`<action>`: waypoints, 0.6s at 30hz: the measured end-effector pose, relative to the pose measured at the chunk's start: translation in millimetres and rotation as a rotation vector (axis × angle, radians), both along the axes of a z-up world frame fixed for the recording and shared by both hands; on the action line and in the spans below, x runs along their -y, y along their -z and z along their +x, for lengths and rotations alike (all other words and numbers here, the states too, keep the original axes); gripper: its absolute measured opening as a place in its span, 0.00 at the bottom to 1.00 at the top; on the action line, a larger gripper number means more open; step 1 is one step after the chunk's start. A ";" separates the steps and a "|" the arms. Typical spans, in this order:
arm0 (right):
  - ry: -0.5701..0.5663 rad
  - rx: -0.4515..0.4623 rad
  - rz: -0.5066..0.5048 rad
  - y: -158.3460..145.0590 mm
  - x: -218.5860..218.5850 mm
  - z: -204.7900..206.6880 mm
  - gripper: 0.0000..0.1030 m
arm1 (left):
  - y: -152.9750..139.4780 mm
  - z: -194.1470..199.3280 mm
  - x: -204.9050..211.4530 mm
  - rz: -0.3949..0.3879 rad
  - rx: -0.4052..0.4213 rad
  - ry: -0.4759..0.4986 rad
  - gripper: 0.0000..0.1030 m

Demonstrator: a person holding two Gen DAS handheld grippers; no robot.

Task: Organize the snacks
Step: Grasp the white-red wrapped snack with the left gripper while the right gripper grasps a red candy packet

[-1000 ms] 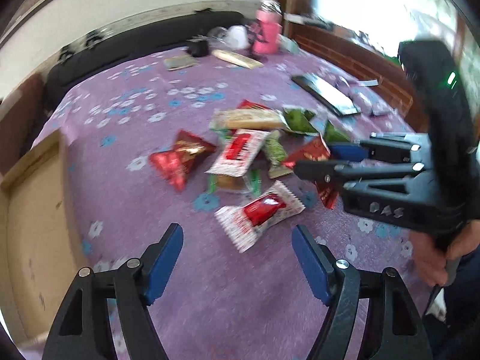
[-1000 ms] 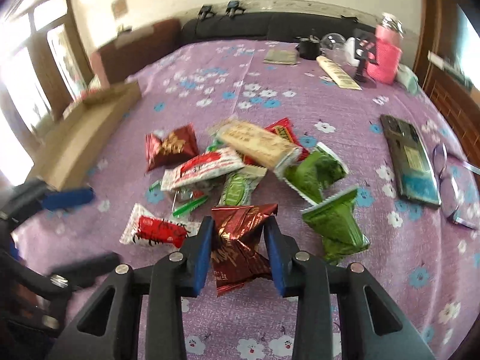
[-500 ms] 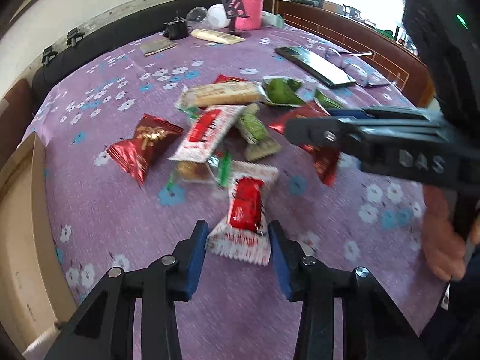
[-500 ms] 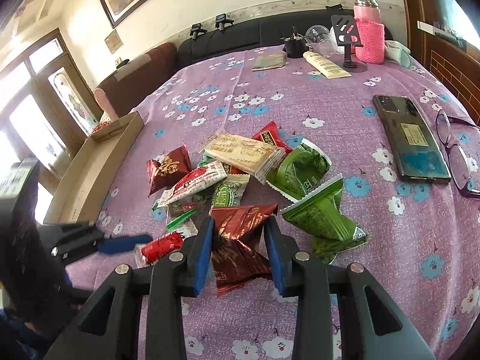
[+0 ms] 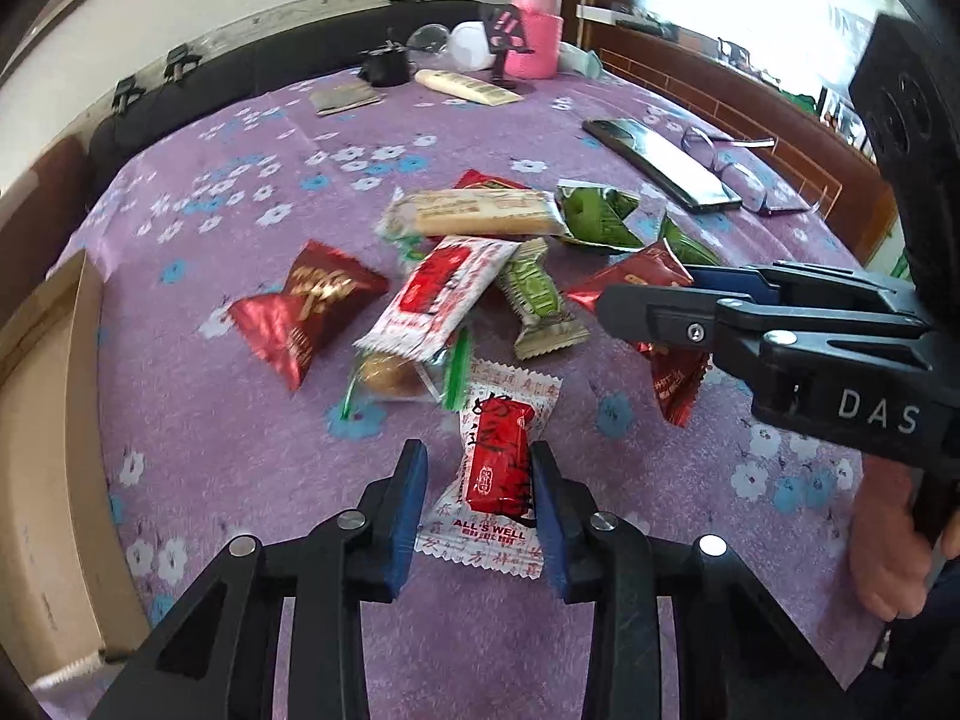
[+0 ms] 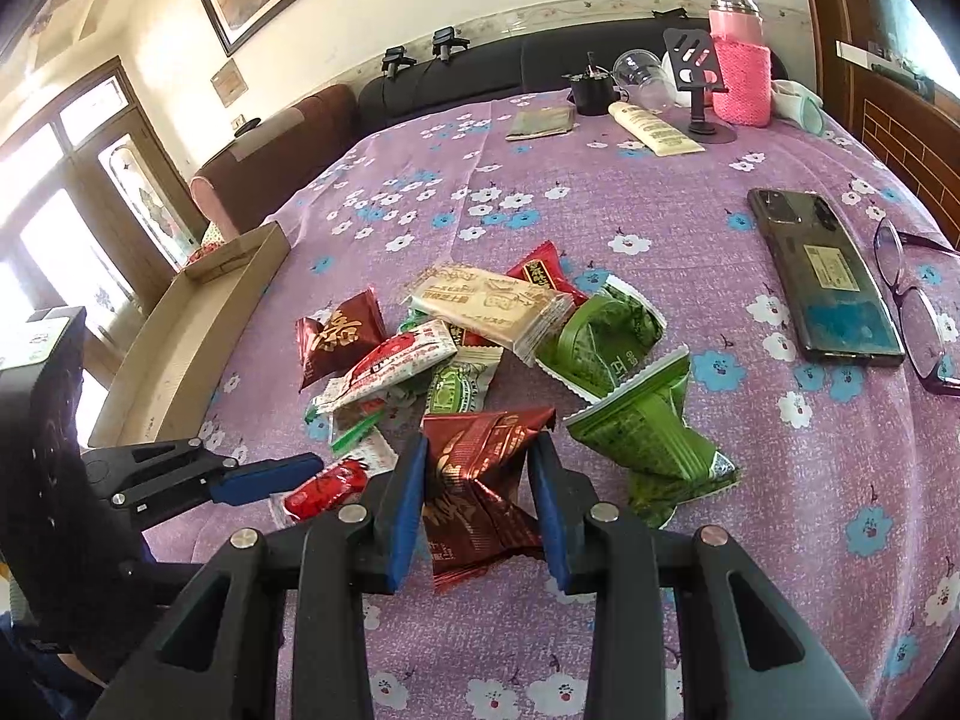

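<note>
We work at the near edge of the snack heap (image 6: 480,324), taking the loose outer packets first so the pile stays put. Our left gripper (image 5: 477,495) has just been closing around the white-and-red packet (image 5: 498,468); its right pad touches the wrapper, the left shows a slim gap, so we cannot call it gripped. Our right gripper (image 6: 477,498), just right of it, is narrowed onto the dark red foil packet (image 6: 480,480). The cardboard tray (image 6: 198,330), left of the heap, looks like the destination.
</note>
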State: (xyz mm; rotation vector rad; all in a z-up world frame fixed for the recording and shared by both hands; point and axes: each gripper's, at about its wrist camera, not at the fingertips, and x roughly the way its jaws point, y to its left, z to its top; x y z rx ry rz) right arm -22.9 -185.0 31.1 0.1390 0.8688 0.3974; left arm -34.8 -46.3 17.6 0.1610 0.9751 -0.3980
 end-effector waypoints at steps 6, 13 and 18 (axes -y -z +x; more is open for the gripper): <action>-0.002 0.025 -0.001 -4.1 -1.4 -3.0 0.32 | -18.2 -12.4 -15.9 -0.062 0.049 -0.025 0.31; -0.004 -0.006 -0.024 -5.6 -8.5 -8.0 0.32 | -21.8 -16.9 -17.4 -0.014 0.042 -0.009 0.25; -0.002 -0.044 -0.060 1.7 -13.9 -13.5 0.32 | -14.3 -18.0 -19.4 -0.003 0.008 -0.013 0.55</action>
